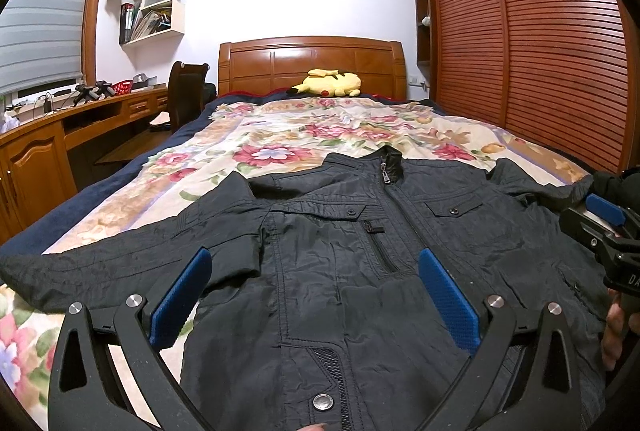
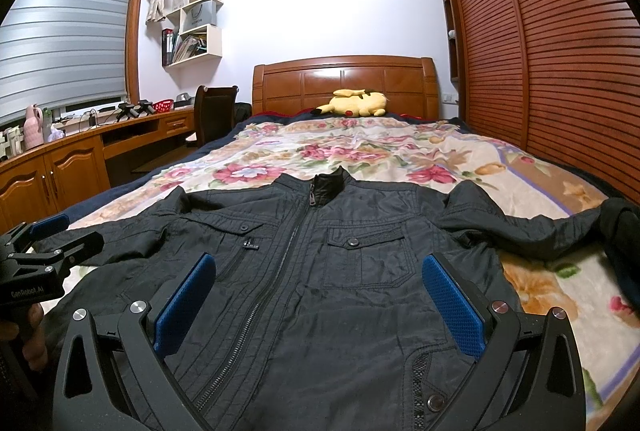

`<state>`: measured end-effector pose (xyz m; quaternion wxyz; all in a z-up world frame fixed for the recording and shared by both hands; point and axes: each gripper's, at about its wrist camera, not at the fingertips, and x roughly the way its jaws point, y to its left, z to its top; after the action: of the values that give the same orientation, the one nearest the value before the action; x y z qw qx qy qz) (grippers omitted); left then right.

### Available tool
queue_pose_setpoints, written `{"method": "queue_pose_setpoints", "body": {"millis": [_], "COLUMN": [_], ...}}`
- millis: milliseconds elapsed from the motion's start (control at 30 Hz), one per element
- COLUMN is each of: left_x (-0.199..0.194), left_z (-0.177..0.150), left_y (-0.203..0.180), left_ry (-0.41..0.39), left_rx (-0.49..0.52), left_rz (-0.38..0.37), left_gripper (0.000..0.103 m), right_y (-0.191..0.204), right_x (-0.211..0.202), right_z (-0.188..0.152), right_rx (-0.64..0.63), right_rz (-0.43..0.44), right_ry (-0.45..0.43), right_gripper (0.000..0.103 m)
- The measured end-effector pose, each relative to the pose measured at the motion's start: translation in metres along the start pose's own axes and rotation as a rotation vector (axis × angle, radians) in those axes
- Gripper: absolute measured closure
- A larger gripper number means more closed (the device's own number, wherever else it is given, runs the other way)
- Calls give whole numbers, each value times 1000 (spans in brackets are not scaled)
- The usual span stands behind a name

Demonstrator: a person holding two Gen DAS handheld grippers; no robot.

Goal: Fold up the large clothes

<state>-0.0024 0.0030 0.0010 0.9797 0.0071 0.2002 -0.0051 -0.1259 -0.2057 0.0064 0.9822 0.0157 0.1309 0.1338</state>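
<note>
Black jacket (image 2: 320, 271) zipped, front up, sleeves spread | left hand-held gripper (image 1: 316, 295) spread | right hand-held gripper (image 2: 320, 299) spread

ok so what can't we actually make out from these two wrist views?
- Jacket hem: cut off by the bottom edge and both gripper frames, both views.
- Wearer's left cuff: lost behind the right gripper in the left view, and at the dark right edge in the right view.
- Jacket's back side: pressed against the blanket.
- Shelf and desk items: too small and warped to identify.
- Left gripper and right gripper: open, holding nothing.
</note>
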Motion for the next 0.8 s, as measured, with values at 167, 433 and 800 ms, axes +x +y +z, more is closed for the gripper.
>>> {"method": "queue_pose_setpoints", "body": {"millis": [167, 433, 800], "left_x": [0, 0, 0], "left_z": [0, 0, 0], "left_y": [3, 3, 4], "left_ry": [-1, -2, -2], "left_rx": [-1, -3, -5], "left_rz": [0, -1, -2], "left_gripper": [0, 0, 0], "right_y": [0, 0, 0], "right_x": [0, 0, 0], "right_z": [0, 0, -1], "right_rx": [0, 0, -1], "right_rz": [1, 1, 2], "right_ry": [1, 1, 1], "right_gripper": [0, 0, 0]}}
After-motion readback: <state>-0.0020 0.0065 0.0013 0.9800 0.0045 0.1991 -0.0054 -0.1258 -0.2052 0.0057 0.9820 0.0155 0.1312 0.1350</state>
